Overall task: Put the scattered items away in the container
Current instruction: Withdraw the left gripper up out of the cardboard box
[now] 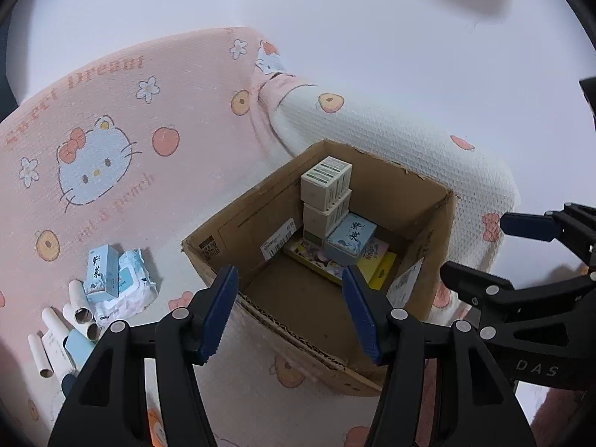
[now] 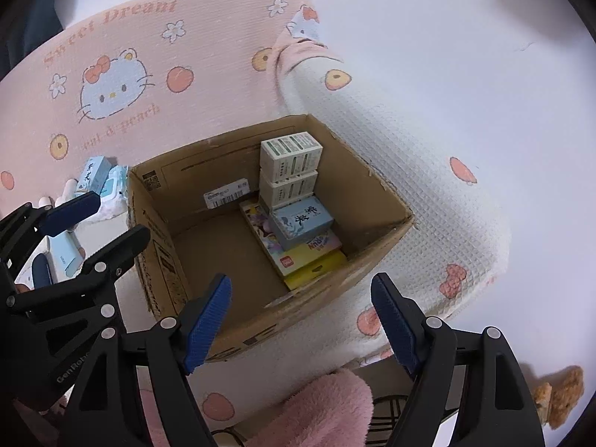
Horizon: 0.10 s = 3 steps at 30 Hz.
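An open cardboard box (image 1: 208, 257) (image 2: 149, 253) stands on a pink cartoon-cat blanket. Inside it are two stacked white cartons (image 1: 326, 182) (image 2: 290, 156), a light blue box (image 1: 350, 236) (image 2: 300, 221) and flat colourful packs (image 2: 309, 257). Left of the cardboard box lie another light blue box (image 1: 100, 270), a wet-wipes pack (image 1: 130, 292) and several white rolls (image 1: 80, 311). My left gripper (image 1: 289, 273) (image 2: 119, 216) hovers open over the box's near-left corner with nothing between its pads. My right gripper (image 2: 300, 279) (image 1: 473, 246) is open and empty above the box's near edge.
The blanket (image 1: 111, 111) covers a bed whose white quilted part (image 2: 428, 186) drops off to the right of the box. A pink fluffy fabric (image 2: 324, 409) and a brown plush toy (image 2: 558, 398) lie below the bed edge. An orange item (image 1: 154, 428) shows under my left gripper.
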Available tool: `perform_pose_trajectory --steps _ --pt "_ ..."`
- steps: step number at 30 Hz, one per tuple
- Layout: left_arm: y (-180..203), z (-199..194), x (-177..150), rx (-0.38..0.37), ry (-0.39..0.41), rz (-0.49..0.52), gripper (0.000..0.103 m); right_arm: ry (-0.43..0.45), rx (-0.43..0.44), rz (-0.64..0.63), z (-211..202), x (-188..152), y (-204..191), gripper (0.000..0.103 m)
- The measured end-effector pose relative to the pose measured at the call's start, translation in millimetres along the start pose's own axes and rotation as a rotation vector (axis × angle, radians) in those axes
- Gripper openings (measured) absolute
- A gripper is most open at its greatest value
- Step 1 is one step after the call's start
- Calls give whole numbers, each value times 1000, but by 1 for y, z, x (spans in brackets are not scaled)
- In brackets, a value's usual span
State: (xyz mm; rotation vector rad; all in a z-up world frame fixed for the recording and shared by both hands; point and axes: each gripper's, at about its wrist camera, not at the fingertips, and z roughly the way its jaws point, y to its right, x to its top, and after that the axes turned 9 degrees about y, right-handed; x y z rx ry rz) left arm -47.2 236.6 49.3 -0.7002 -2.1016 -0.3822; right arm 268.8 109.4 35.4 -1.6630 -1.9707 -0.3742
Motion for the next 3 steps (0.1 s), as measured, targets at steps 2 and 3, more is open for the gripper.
perform_pose_trajectory --steps 2,3 --pt "-1 -1 1 -9 4 -5 62 4 5 3 -1 0 1 76" --pt "0 -1 1 -11 2 -4 62 6 6 2 -2 0 1 76"
